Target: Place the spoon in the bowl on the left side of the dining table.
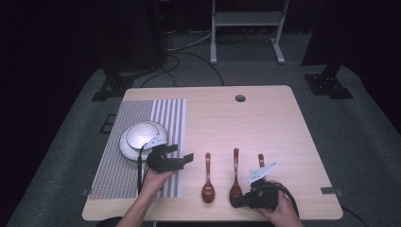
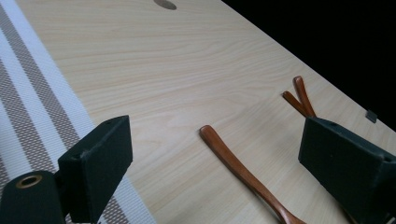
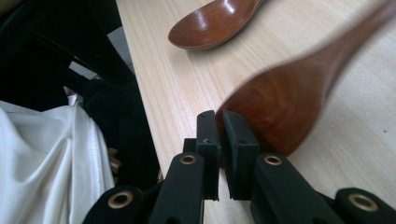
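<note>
Three brown wooden spoons lie side by side near the table's front edge: a left spoon (image 1: 208,182), a middle spoon (image 1: 235,177) and a right spoon (image 1: 261,160) partly hidden by my right hand. My right gripper (image 1: 235,202) sits low at the middle spoon's bowl. In the right gripper view the right gripper (image 3: 219,123) is shut, pinching the rim of the middle spoon's bowl (image 3: 280,107), with the left spoon's bowl (image 3: 215,21) beyond. My left gripper (image 1: 182,152) hovers open at the placemat's edge. Between the left gripper (image 2: 210,163) jaws lies the left spoon's handle (image 2: 238,168), untouched.
A striped placemat (image 1: 161,118) covers the table's left side and carries a white bowl (image 1: 141,134) on a plate (image 1: 124,147). A round hole (image 1: 240,98) is at the table's far edge. The table's front edge and white clothing (image 3: 46,158) are right beside the right gripper.
</note>
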`<action>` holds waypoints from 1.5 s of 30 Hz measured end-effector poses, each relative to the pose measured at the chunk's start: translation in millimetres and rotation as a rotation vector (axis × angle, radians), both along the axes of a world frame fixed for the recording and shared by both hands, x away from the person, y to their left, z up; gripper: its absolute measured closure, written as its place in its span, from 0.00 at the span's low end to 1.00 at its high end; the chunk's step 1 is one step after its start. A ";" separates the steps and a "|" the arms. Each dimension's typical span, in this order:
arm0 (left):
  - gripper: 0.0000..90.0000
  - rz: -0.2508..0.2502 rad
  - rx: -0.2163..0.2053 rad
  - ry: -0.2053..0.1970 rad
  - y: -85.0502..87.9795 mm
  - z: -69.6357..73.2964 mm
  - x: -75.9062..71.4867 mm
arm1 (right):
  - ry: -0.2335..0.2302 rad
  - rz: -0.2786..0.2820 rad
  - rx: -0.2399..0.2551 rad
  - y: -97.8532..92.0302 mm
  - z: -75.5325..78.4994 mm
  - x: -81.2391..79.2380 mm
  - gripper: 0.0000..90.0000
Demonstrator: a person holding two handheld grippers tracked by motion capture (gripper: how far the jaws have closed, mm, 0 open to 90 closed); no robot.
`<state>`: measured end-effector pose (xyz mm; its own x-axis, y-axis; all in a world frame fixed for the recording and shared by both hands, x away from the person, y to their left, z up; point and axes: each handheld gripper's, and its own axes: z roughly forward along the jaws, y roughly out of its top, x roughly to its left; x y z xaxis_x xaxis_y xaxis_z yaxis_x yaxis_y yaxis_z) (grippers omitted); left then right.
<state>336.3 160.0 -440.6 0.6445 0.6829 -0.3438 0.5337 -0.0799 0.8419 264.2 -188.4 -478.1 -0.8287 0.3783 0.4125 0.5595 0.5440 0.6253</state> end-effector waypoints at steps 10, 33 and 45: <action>0.10 -0.045 -0.005 0.013 -17.2 -1.2 -2.2 | -0.016 -0.012 0.001 -0.6 -1.0 -1.2 0.96; 0.10 -0.135 -0.024 0.063 -59.4 -2.7 -0.6 | -0.019 -0.017 0.005 -1.2 -1.9 -1.2 0.97; 0.10 -0.188 -0.009 0.097 -91.1 -7.7 6.7 | -0.018 -0.017 0.010 -1.5 -2.3 -1.1 0.98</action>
<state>343.0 68.9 -448.3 0.7238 0.5507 -0.4158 0.5886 -0.1782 0.7886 263.1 -189.9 -480.5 -0.8295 0.3884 0.4012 0.5572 0.5284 0.6405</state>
